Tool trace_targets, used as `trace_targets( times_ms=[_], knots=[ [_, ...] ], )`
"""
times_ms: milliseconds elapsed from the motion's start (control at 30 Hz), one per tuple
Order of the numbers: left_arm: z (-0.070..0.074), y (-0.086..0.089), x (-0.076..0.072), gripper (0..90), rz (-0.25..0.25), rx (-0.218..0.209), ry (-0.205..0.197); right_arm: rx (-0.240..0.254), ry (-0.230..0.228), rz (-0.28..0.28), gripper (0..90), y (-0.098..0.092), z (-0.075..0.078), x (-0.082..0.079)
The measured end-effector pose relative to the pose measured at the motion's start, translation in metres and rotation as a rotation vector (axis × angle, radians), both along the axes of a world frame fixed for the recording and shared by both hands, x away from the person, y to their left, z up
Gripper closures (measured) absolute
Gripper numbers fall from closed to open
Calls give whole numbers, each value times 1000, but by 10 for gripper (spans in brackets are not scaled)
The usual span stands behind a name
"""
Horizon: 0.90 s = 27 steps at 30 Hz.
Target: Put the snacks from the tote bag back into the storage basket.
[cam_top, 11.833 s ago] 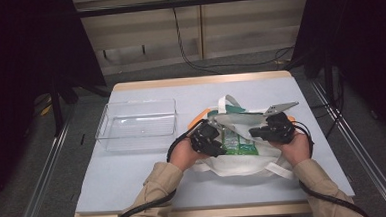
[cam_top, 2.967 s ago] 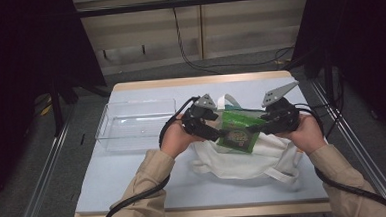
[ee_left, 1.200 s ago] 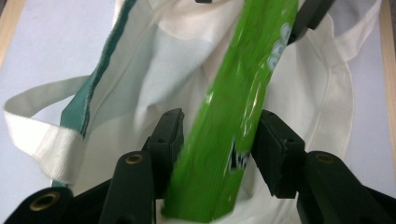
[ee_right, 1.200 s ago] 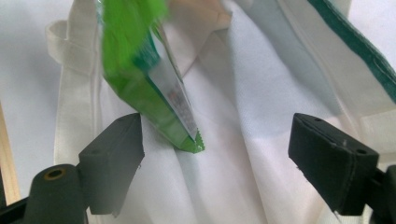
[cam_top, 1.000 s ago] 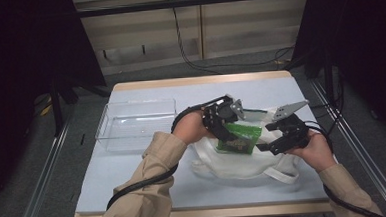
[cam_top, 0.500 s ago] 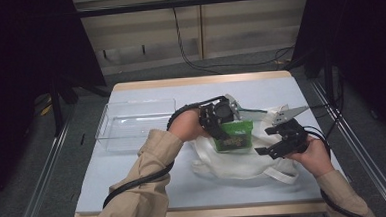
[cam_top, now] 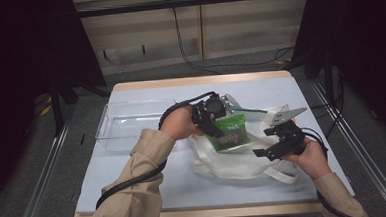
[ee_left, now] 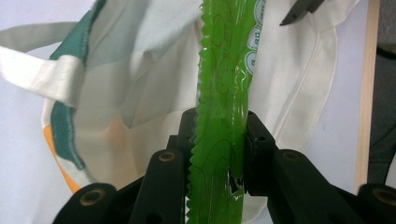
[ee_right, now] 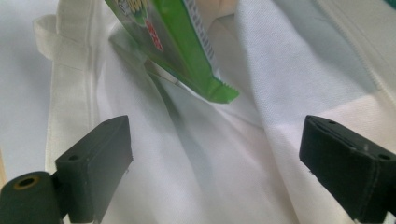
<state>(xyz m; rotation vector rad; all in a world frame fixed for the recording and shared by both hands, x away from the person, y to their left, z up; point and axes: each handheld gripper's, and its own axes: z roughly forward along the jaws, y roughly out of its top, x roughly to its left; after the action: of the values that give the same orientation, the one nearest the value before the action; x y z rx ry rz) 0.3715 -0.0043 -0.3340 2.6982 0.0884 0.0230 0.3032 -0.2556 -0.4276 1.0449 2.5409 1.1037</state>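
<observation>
My left gripper (ee_left: pixel 217 140) has just been closing its jaws, and they are now clenched on the green snack packet (ee_left: pixel 224 93), which stands edge-on between the two black pads with its crimped edge running straight up past the tips. Since a second ago that hand has carried the packet a little away from the white tote bag (ee_left: pixel 140 79), so beyond my left jaws I see the bag's mouth and its teal and orange trim lying slack underneath, with nothing of the packet inside it. I judge the packet is out of the bag and ready to go elsewhere.

My right gripper (ee_right: pixel 217 154) has just been opening, and its jaws stand released and wide apart, with bare white cloth between them and no pinch on it. Just past the tips, up and slightly left of centre, hangs the lower corner of the same packet. So the right hand has let go of the bag it was steadying a few seconds back.

Farther off, in the high view, the left gripper (cam_top: pixel 209 115) holds the packet (cam_top: pixel 228 131) above the bag (cam_top: pixel 233 159), and the clear plastic tray (cam_top: pixel 132 124) sits on the desk (cam_top: pixel 135 181) well beyond my left jaws' side. It looks empty, though its clear walls make that hard to tell. It seems the likely place for the packet next.
</observation>
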Motion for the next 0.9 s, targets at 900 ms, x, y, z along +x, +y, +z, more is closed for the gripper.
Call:
trace_targets(
  times_ms=[900],
  knots=[
    [69,7,12,757,43,-23,42,-11,17,21,17,-1,3,2]
  ],
)
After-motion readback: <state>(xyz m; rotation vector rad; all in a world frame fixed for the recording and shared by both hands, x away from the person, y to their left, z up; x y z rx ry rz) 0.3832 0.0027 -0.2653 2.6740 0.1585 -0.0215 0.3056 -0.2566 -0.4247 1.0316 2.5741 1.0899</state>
